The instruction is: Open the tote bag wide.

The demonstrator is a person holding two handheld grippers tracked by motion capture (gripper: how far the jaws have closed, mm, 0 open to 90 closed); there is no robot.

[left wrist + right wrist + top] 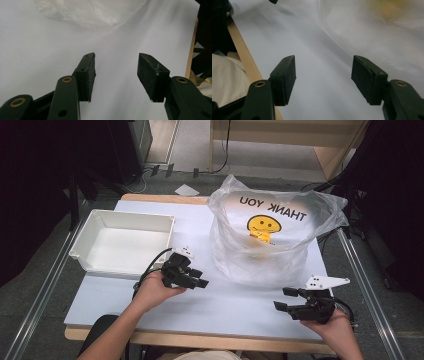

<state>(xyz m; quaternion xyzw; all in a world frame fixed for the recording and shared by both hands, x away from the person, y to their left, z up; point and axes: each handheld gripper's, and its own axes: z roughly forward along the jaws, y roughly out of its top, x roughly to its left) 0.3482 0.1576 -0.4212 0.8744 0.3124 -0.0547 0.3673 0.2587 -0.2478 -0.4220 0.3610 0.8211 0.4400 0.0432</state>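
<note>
**Soft bag ahead, both grippers empty**

A pale tabletop [240, 300] with a wooden edge sits in a dim room, grey floor around it. The plastic bag [270, 240] stands at about one o'clock from me, mouth open upward, its long axis upright, the smiley print and lettering facing away. A white tray [125, 240] lies at eleven o'clock. I judge the bag light, thin, limp and slippery; it would crumple anywhere, so the rim is the best hold, one side each. My left gripper [200, 278] hovers at its near-left, fingers [86, 75] spread, nothing between them. My right gripper [286, 299] waits at five o'clock of the bag, fingers [284, 80] apart, empty.
</note>
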